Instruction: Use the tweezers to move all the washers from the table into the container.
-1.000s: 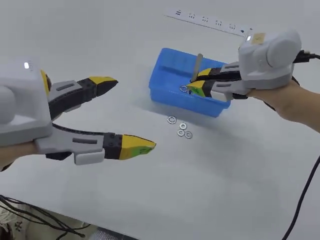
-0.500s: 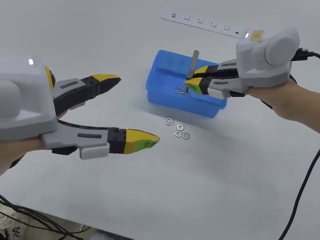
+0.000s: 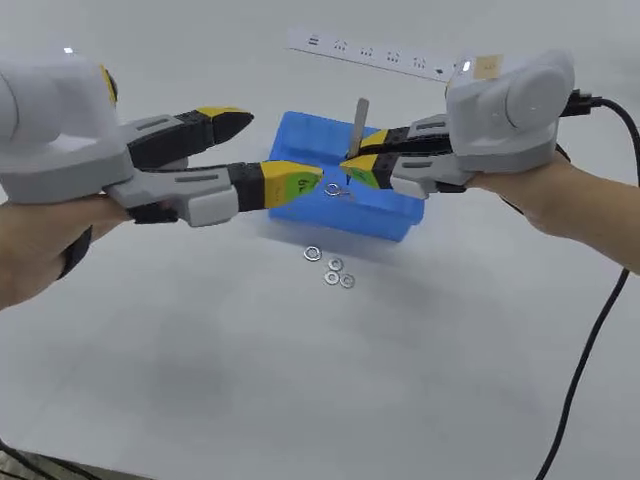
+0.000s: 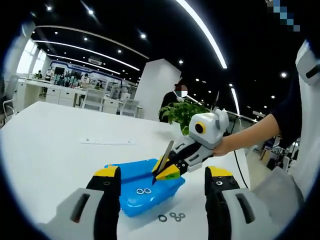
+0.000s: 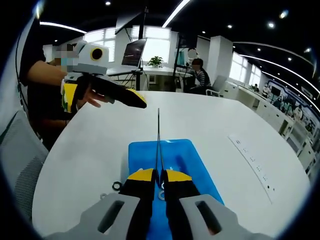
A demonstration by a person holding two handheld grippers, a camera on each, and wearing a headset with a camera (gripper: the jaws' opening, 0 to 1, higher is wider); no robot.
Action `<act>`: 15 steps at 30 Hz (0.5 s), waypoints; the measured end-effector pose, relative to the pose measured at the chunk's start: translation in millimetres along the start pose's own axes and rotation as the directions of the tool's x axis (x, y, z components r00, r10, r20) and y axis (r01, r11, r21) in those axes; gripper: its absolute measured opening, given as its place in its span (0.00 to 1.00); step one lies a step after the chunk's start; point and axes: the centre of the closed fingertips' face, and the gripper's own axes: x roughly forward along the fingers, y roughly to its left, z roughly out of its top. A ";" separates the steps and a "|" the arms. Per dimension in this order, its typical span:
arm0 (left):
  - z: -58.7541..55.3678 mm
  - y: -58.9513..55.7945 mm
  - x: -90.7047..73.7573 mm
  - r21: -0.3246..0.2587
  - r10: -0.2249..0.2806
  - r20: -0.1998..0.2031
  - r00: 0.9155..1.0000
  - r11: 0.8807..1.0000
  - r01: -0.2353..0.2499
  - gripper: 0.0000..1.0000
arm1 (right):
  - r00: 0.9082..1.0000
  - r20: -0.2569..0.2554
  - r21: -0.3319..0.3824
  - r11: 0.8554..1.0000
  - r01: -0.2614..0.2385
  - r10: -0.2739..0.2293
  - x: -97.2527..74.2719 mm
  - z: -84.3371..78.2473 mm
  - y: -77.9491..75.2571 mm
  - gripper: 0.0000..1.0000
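Left hand-held gripper (image 3: 285, 150): white-bodied, with black jaws tipped in yellow; it is reaching in from the left with its jaws spread wide and nothing between them. Its lower tip is hanging over the container's near left edge, close to the tips of the other hand-held gripper.
Right hand-held gripper (image 3: 345, 165): of the same build; it is reaching in from the right above the container, its jaws pressing together on the tweezers.
Thin grey metal tweezers (image 3: 358, 122): pinched between the right jaws; the blunt end is standing up above the jaw tips and the pointed end is dipping into the container. Whether the points are carrying a washer cannot be told.
Blue rectangular plastic container (image 3: 385, 218): an open-topped tray, sitting on the worktop beneath both sets of jaw tips.
Washers in the container (image 4: 140, 191): two small silver metal rings are lying side by side on the blue floor, just beside the tweezer points.
Washers on the worktop (image 3: 335, 265): four more silver rings are lying in a loose cluster just in front of the container's near wall, apart from it.
White worktop (image 3: 300, 380): it is carrying the container and the loose washers.
White power strip (image 3: 370, 52): it is lying on the worktop beyond the container.
Black cable (image 3: 585, 350): it is trailing from the right hand-held gripper's body towards the lower right.
Person's hands: the left hand (image 3: 40, 235) and the right hand (image 3: 555, 195) are each wrapping around one gripper body.
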 end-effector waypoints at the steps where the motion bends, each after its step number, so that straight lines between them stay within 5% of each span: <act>1: 0.7 0.0 5.9 0.016 -0.017 -0.005 1.000 1.000 0.017 0.70 | 1.000 -0.004 -0.004 1.000 -0.002 0.002 -0.1 -0.2 0.8 0.08; 9: 0.2 -13.9 33.4 0.068 -0.133 -0.084 0.988 0.988 0.139 0.50 | 1.000 -0.016 -0.026 0.999 -0.021 0.020 -0.2 -1.1 6.6 0.08; 15: 2.2 -10.1 48.3 0.098 -0.171 -0.120 0.978 0.978 0.183 0.43 | 0.999 -0.019 -0.030 0.999 -0.031 0.031 0.4 -5.0 9.9 0.08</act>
